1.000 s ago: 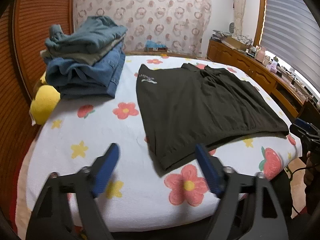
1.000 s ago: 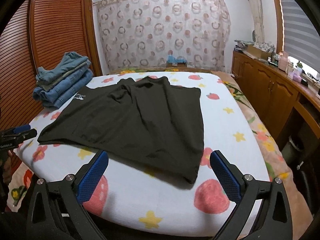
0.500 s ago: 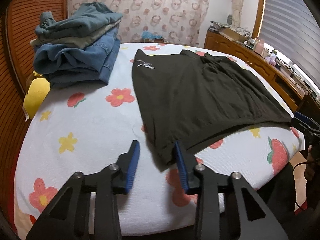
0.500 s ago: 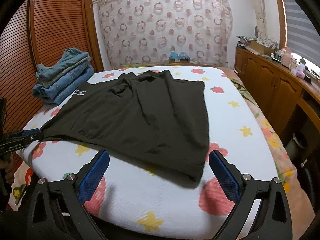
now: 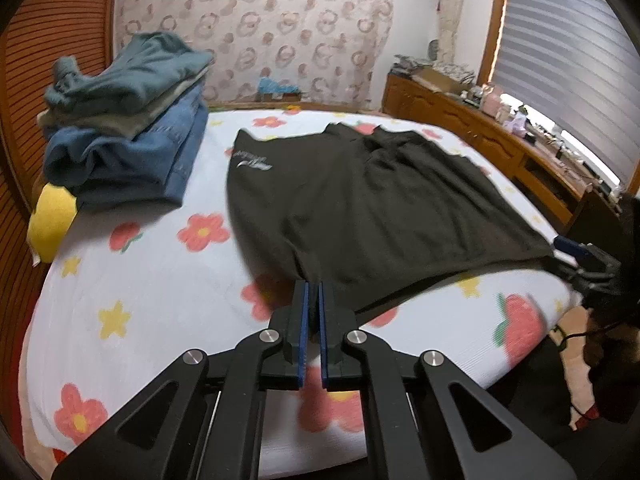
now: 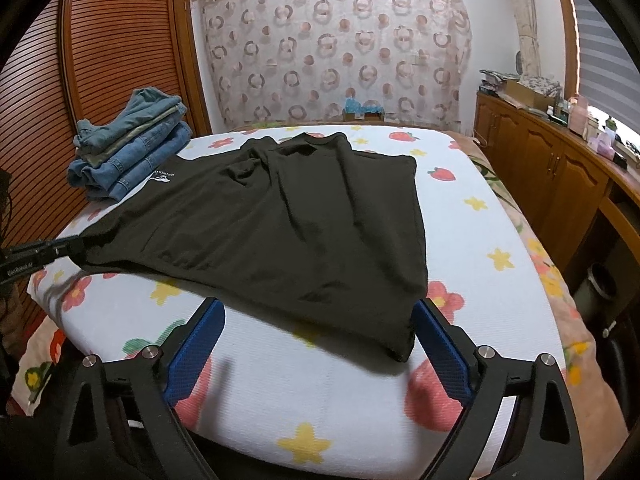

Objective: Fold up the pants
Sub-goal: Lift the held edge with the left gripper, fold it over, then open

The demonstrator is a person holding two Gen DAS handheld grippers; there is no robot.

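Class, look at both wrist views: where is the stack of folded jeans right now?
In both views the stack of folded jeans sits on the bed's far-left corner, beside the wooden louvred door, left of the black pants.

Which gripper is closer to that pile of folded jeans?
Left. The left gripper grips the black garment's near corner on the side where the jeans pile sits; the right gripper is at the opposite corner.

Folded stack (image 5: 124, 128) well apart from pants (image 5: 360, 204)

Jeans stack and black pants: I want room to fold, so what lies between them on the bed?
Only bare flowered sheet: a strip separates the jeans stack from the black pants, clearest in the left wrist view.
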